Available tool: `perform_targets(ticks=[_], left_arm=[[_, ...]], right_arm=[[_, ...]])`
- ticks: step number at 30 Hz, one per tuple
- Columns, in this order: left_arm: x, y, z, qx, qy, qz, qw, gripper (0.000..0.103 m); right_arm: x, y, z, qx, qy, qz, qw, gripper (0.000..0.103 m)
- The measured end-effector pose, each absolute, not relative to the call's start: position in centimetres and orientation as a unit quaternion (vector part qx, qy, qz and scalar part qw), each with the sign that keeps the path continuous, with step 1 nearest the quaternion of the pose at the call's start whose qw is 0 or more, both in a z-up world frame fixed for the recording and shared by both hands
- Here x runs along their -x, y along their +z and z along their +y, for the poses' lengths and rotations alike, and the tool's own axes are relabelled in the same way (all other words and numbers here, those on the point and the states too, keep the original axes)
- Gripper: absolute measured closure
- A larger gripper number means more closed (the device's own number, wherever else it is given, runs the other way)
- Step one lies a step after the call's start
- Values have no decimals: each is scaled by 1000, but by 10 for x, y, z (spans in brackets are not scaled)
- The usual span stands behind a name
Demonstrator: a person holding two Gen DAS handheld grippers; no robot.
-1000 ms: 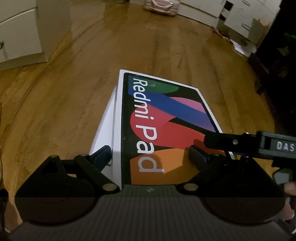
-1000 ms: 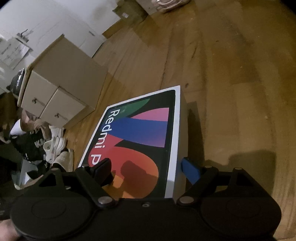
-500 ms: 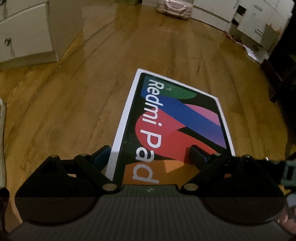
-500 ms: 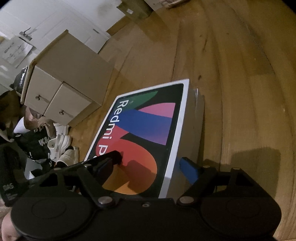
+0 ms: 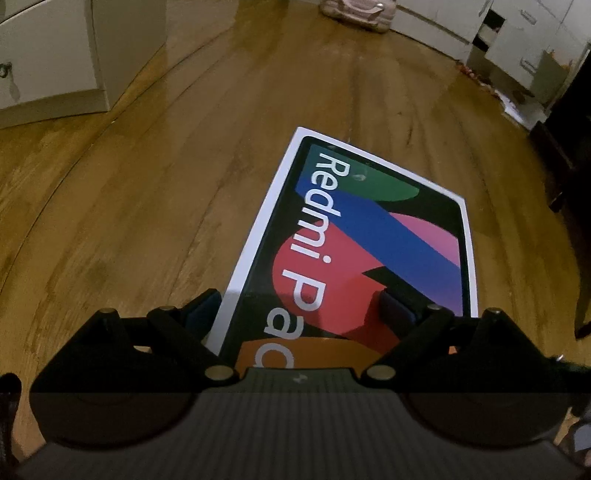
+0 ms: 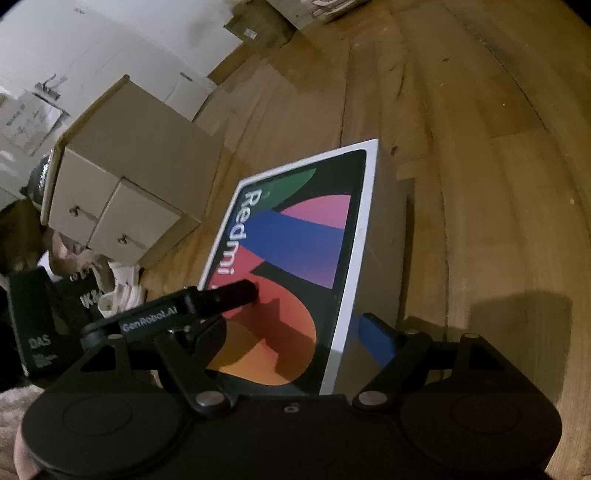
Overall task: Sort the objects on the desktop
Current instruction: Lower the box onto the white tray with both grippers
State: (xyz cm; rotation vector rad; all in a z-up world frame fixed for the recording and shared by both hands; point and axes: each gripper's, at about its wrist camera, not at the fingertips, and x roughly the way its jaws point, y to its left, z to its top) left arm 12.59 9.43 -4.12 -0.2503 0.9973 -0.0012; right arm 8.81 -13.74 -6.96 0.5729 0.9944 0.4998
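Note:
A flat white Redmi Pad box [image 5: 369,240] with a colourful printed lid lies on the wooden floor [image 5: 129,221]. My left gripper [image 5: 303,310] sits at the box's near end, one blue-padded finger beside its left edge and the other over the lid; the jaws stand wide apart. In the right wrist view the box [image 6: 295,258] shows its white side. My right gripper [image 6: 291,332] straddles the box's right edge, one finger on the lid and the blue finger [image 6: 376,336] against the side. The left gripper's finger [image 6: 221,295] rests on the lid.
A beige drawer cabinet [image 6: 122,192] stands left of the box, also in the left wrist view [image 5: 55,55]. Shoes and clothes [image 6: 110,291] lie by it. White cabinets [image 5: 517,40] and a pink bag [image 5: 358,11] line the far wall. Dark furniture [image 5: 569,158] stands at right.
The box has gone from tilted, with its left side raised and showing, to lying flat on the floor. Both grippers stay at its near end.

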Motion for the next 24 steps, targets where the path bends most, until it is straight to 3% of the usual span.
perform_targets(ticks=[13,24], left_arm=[[-126,-28,82,122,-43,448,885,13],[-136,-47,118,127,25,503,854,12]], right_arm=[[-91,-76,-139,-288,232,437,820,22],[-96,-88,-157,-312,221,444,810,24]])
